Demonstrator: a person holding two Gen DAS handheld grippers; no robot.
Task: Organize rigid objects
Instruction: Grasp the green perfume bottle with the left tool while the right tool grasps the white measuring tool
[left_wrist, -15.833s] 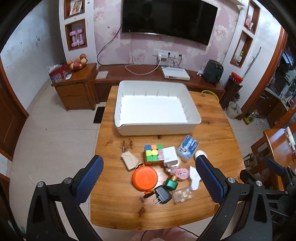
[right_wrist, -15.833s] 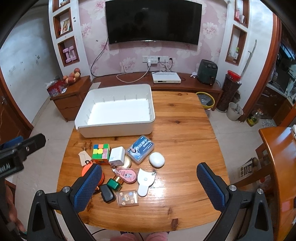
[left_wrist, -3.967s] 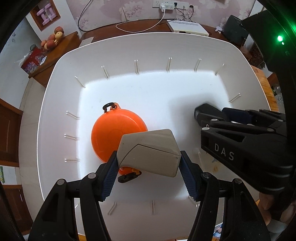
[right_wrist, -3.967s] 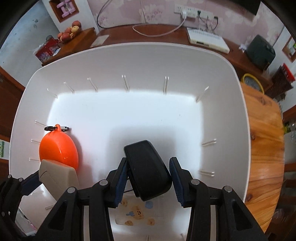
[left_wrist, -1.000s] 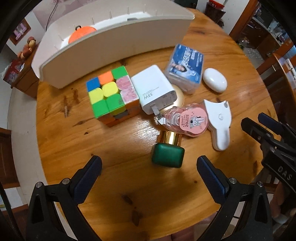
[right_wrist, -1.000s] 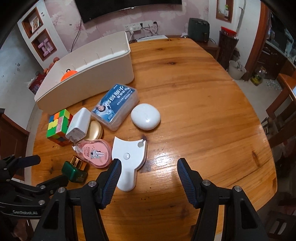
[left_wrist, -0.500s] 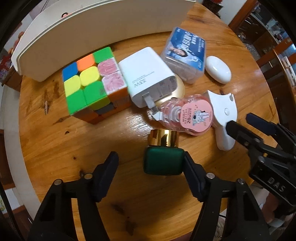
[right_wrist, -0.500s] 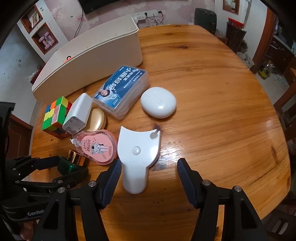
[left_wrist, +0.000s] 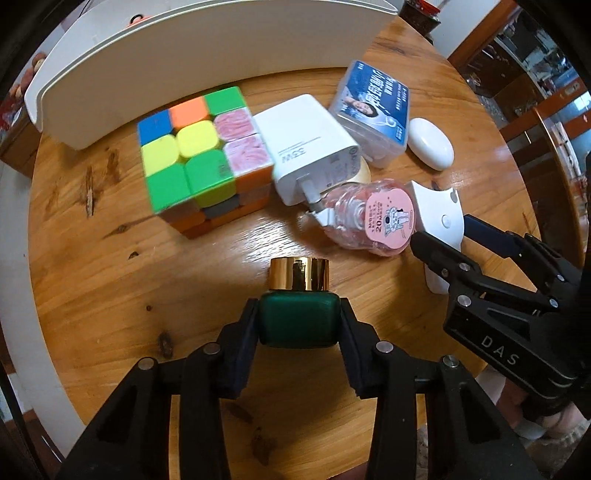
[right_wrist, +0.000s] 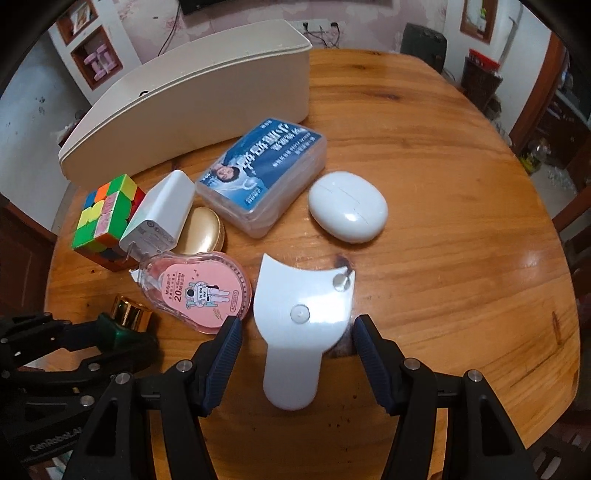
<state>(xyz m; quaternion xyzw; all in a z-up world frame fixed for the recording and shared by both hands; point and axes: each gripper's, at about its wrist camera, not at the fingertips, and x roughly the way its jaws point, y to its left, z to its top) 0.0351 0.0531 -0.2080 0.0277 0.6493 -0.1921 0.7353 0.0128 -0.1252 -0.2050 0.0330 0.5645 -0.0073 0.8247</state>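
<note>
A glossy round wooden worktop (right_wrist: 443, 184) fills the foreground. Behind it stands a pink floral-papered wall (right_wrist: 155, 18) with white recessed shelf niches (right_wrist: 99, 59) and a row of sockets (right_wrist: 317, 26). Dark reddish wooden furniture (right_wrist: 569, 122) lines the right side over a pale floor (right_wrist: 37, 155).

Both wrist cameras look steeply down, close over the tabletop (left_wrist: 92, 258), the left view nearer, sharing the colour cube (left_wrist: 199, 155), white charger (right_wrist: 159, 218) and pink tape dispenser (right_wrist: 199, 291).
</note>
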